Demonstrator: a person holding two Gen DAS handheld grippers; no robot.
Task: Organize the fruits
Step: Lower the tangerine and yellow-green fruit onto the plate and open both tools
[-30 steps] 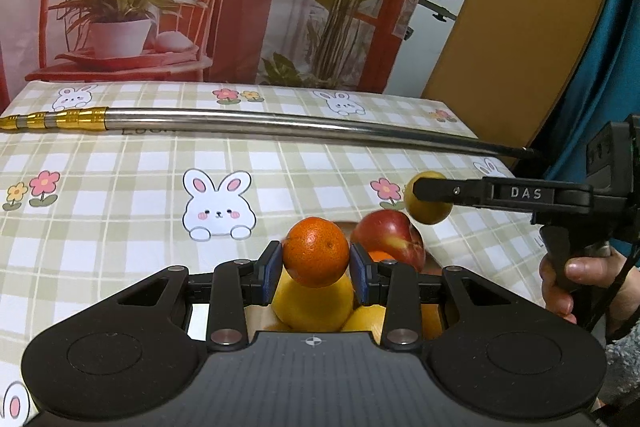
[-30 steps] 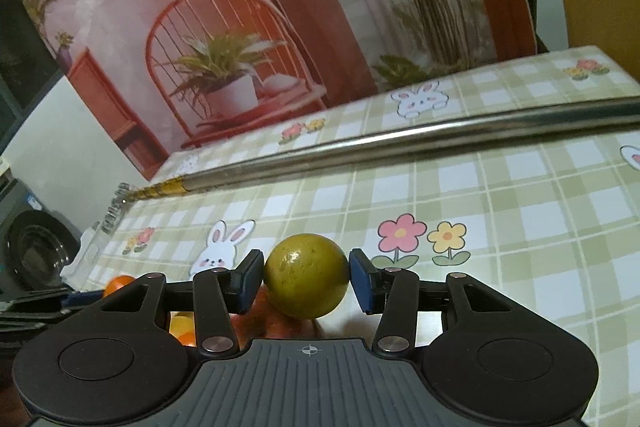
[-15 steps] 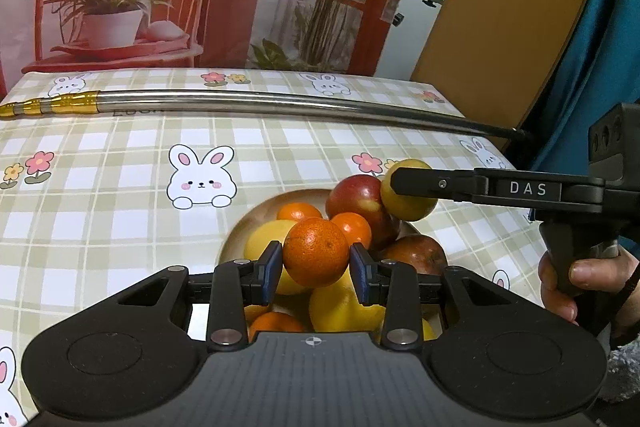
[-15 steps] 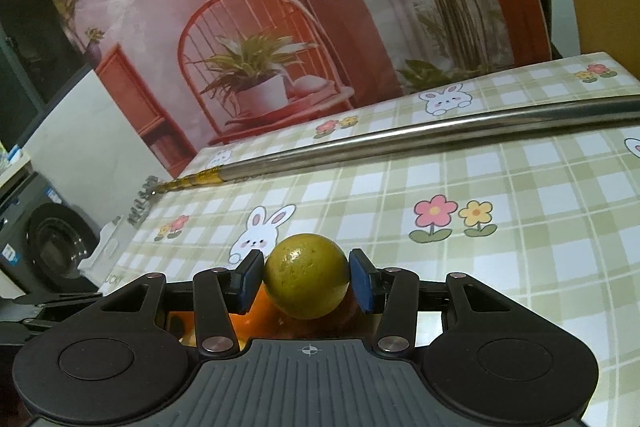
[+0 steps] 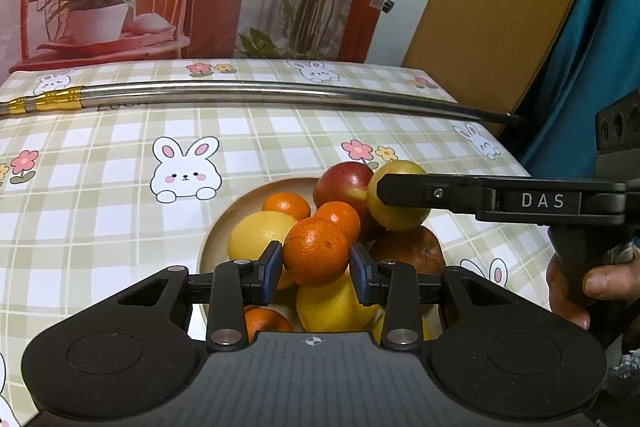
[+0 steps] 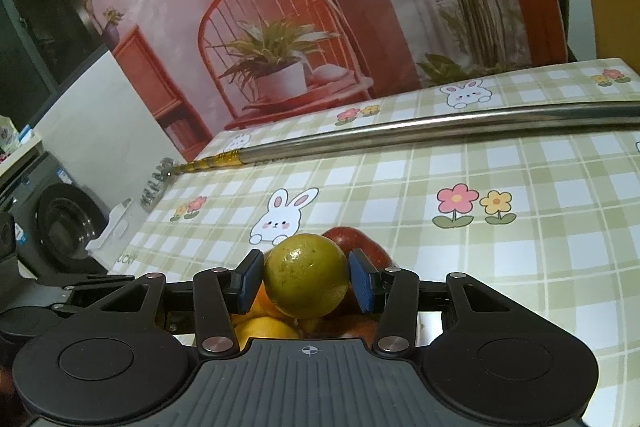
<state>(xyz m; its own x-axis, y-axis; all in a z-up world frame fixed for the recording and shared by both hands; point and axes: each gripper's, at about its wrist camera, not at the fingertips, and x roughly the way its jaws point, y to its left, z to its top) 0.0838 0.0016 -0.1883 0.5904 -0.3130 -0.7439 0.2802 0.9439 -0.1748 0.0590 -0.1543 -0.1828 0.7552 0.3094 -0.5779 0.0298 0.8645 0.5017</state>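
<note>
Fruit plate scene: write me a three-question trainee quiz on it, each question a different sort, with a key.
1. True or false: the left gripper is shut on an orange.
2. Multiple choice: what does the right gripper hold? A) a red apple B) a yellow-green round fruit C) a lemon
3. Fill in: the long metal pole lies on the tablecloth ____ the wooden plate, toward the backdrop.

Key: 1 true; 2 B; 3 beyond. Both fruits are clamped between blue pads over the piled plate.
</note>
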